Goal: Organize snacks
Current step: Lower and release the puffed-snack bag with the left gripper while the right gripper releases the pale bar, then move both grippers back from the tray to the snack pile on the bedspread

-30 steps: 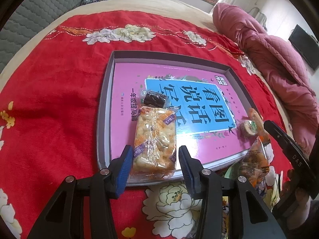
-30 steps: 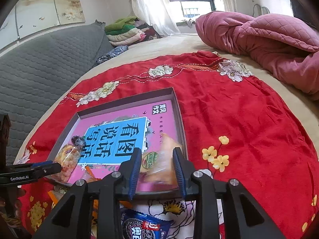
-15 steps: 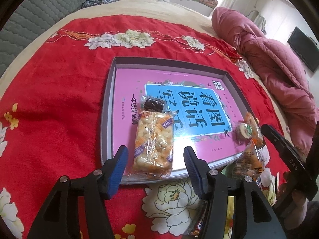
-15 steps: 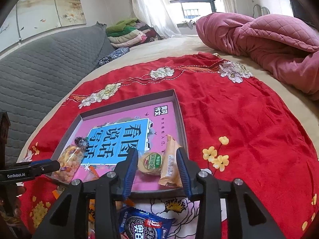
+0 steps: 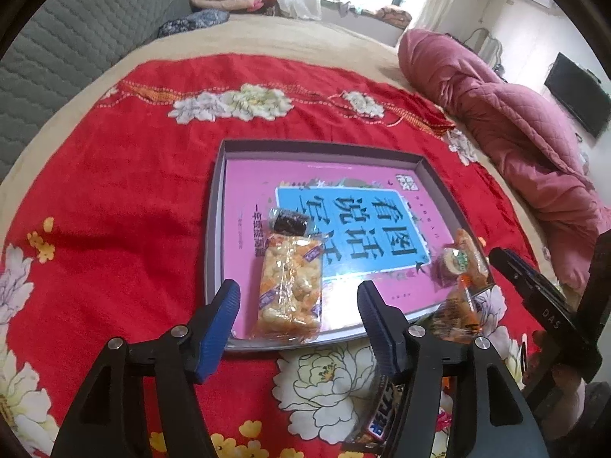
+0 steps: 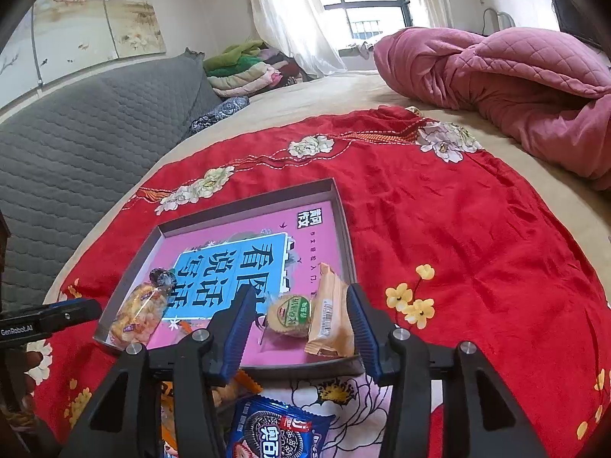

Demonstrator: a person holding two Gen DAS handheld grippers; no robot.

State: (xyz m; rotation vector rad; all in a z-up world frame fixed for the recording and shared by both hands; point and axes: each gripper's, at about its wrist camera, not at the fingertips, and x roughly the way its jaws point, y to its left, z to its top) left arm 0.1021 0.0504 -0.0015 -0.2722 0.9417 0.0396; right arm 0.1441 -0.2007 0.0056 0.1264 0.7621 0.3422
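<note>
Both grippers have let go and backed off: left gripper spread wide, peanut bar lying in the tray. Right gripper also wide apart, round cake and orange packet in the tray's corner. Oreo pack lies outside on the red cloth.

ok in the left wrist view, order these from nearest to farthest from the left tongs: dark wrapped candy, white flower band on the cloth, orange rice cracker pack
1. orange rice cracker pack: in the tray's near edge, just ahead of the left tongs, between the open fingers.
2. dark wrapped candy: in the tray, right behind that pack.
3. white flower band: on the red cloth, beyond the tray's far rim.
</note>
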